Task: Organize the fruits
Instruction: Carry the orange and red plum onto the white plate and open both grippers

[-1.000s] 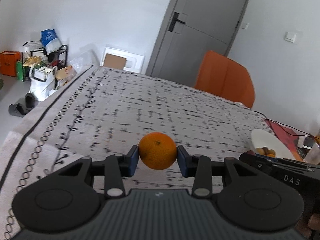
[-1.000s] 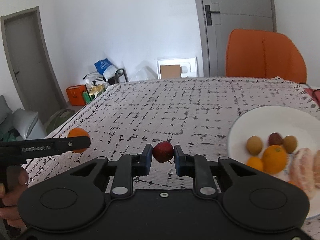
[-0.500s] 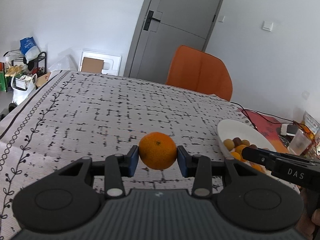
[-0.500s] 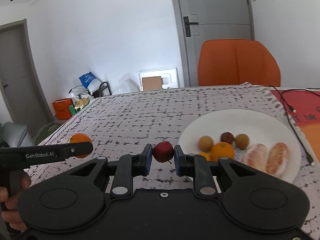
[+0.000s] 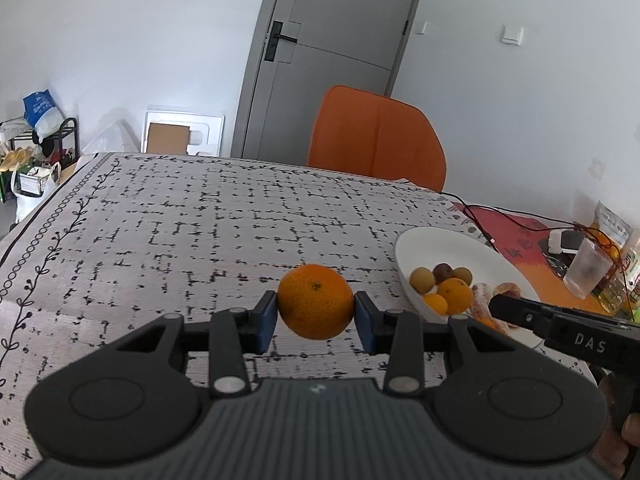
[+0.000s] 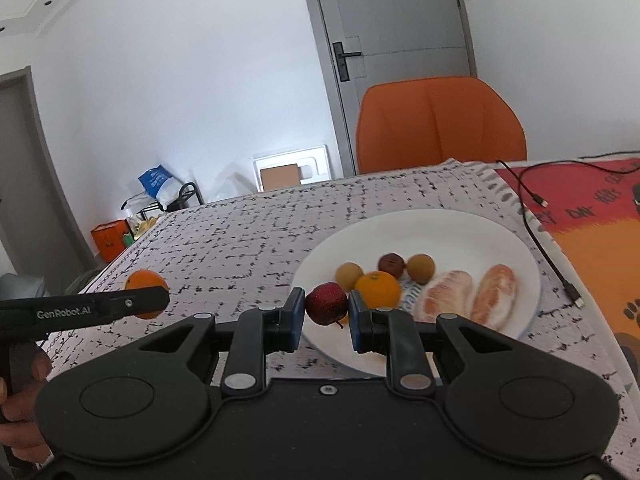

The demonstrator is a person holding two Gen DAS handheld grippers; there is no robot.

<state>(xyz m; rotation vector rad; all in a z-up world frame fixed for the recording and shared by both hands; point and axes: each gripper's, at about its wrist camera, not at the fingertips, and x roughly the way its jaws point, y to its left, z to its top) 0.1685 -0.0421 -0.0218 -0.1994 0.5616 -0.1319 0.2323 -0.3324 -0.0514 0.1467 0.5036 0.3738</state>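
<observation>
My left gripper [image 5: 315, 307] is shut on an orange [image 5: 315, 300] and holds it above the tablecloth, left of the white plate [image 5: 452, 244]. My right gripper [image 6: 326, 305] is shut on a small red apple [image 6: 326, 303] over the near left rim of the plate [image 6: 460, 226]. The plate holds an orange [image 6: 377, 289], small brown round fruits [image 6: 421, 267] and two peeled pomelo segments [image 6: 493, 294]. The left gripper with its orange also shows in the right wrist view [image 6: 146, 294] at the left.
An orange chair [image 6: 440, 124] stands behind the table. A black cable [image 6: 548, 248] lies right of the plate on a red and orange mat [image 6: 592, 216]. A plastic cup [image 5: 587, 268] and packets stand at the far right.
Both grippers have moved right towards the plate, each still holding its fruit. The red apple now hangs over the plate's near rim.
</observation>
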